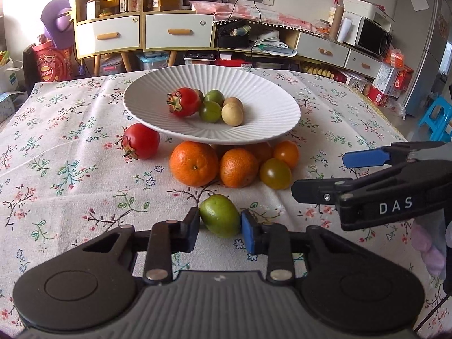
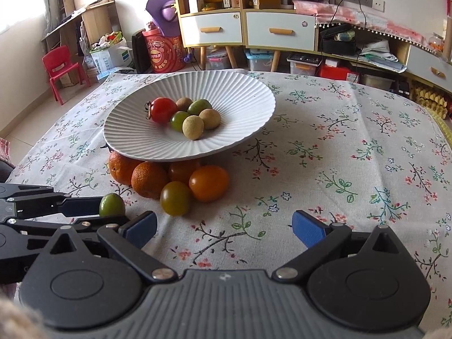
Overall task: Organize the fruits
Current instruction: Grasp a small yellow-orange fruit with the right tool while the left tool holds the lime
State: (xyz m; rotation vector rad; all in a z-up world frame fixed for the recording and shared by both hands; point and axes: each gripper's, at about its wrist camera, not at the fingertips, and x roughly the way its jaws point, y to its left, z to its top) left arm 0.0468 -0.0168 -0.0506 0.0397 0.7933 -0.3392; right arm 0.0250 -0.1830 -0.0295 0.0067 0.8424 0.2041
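My left gripper (image 1: 219,227) is shut on a green fruit (image 1: 220,214), low over the floral tablecloth; the fruit also shows in the right wrist view (image 2: 111,204). A white ribbed plate (image 1: 262,132) holds a red tomato (image 1: 183,101), green tomatoes and tan fruits. In front of the plate lie a red tomato (image 1: 141,140), oranges (image 1: 193,163), an orange tomato (image 1: 286,154) and an olive tomato (image 1: 275,173). My right gripper (image 2: 224,228) is open and empty, right of the left one, near the olive tomato (image 2: 175,198).
The tablecloth (image 2: 353,155) covers the whole table. Behind the table stand drawer cabinets (image 1: 141,32), boxes and a microwave (image 1: 373,38). A red child's chair (image 2: 60,65) stands on the floor at the left.
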